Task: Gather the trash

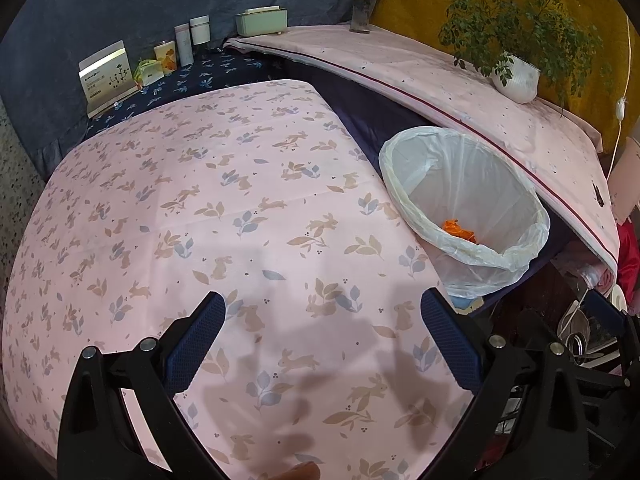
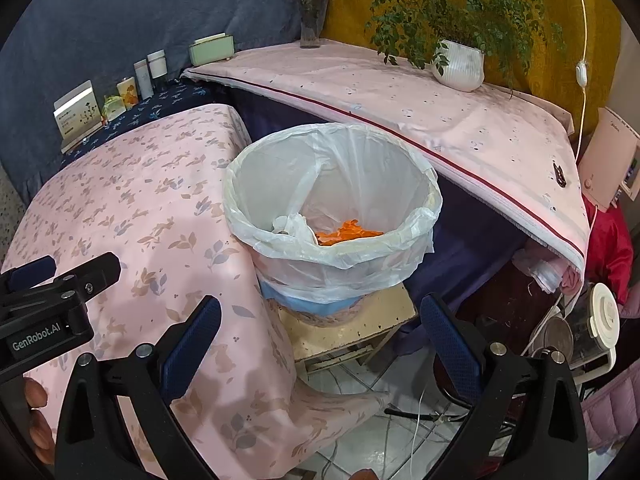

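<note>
left gripper (image 1: 322,320) hovering over pink counter (image 1: 240,208), jaws spread, gripping nothing | right gripper (image 2: 320,326) facing lined bin (image 2: 332,216), jaws spread | orange trash (image 2: 346,232) lying inside bin

potted plant (image 2: 458,65), flower vase (image 2: 311,24), perhaps a kettle (image 2: 592,326)

Home room: rabbit-print tablecloth (image 1: 240,208), potted plant (image 2: 458,65), flower vase (image 2: 311,26), lined bin (image 2: 332,216).
</note>
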